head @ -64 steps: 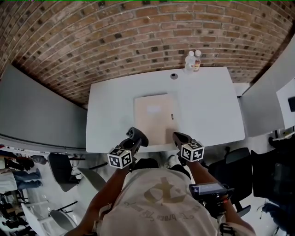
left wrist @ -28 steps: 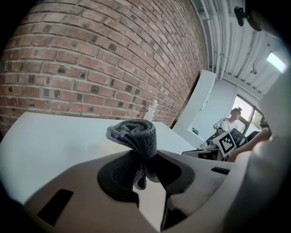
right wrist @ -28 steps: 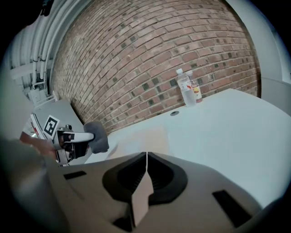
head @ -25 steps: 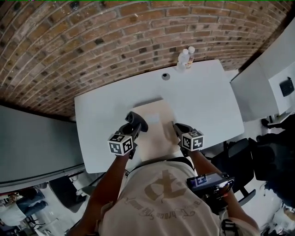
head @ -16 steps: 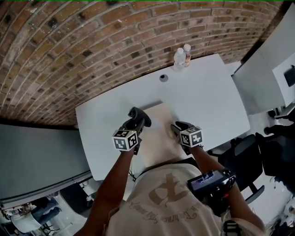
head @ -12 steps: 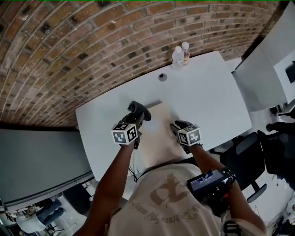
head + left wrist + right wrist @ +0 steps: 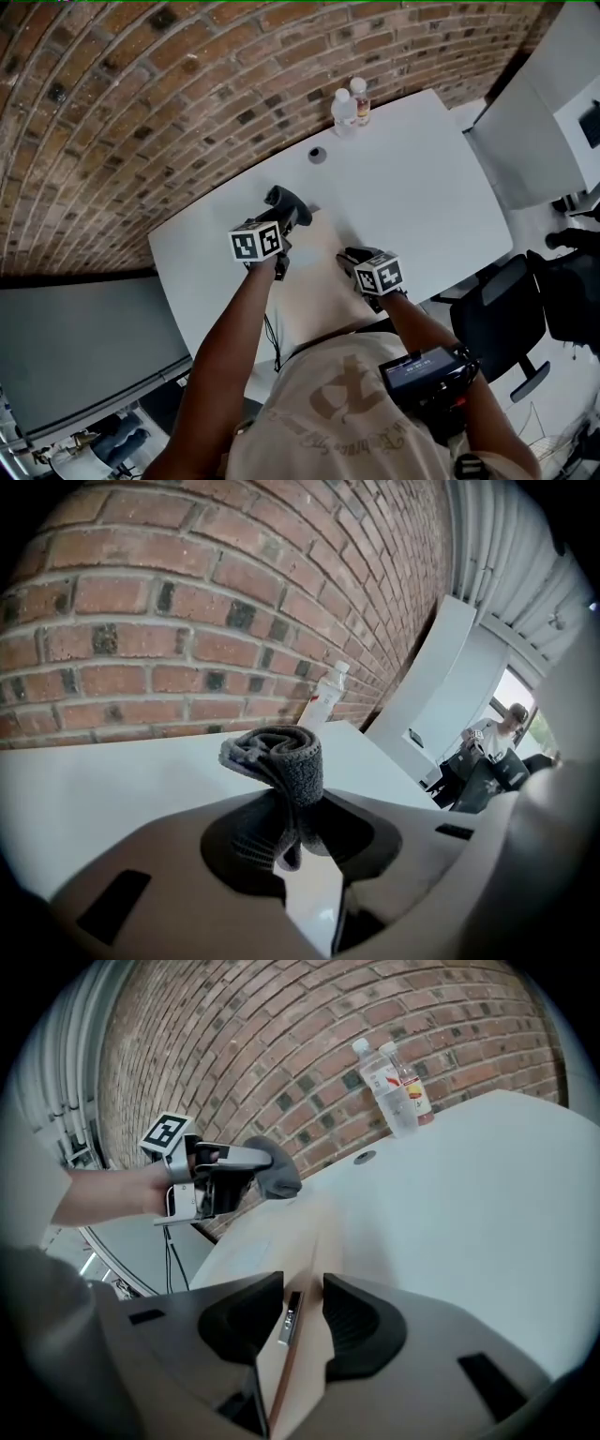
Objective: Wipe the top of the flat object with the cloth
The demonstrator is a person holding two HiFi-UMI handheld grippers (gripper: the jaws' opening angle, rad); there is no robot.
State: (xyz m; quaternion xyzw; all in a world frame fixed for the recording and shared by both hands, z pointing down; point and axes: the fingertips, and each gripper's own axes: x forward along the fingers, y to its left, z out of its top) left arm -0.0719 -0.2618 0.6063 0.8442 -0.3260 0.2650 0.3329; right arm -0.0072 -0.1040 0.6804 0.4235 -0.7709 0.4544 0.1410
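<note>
Evidently the left gripper (image 7: 286,206) pinches the cloth (image 7: 281,761) ready to wipe, while the right gripper (image 7: 302,1312), jaws just opened, loosely straddles the edge of the flat object (image 7: 272,1241).

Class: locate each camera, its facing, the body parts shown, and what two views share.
Head view: overhead, down onto white table; torso, arms.
Left gripper view: rides left gripper, faces brick wall; jaws clamp cloth.
Right gripper view: rides right gripper, along beige board; jaws, just opened, straddle its edge.
Both gripper views show a bottle.
</note>
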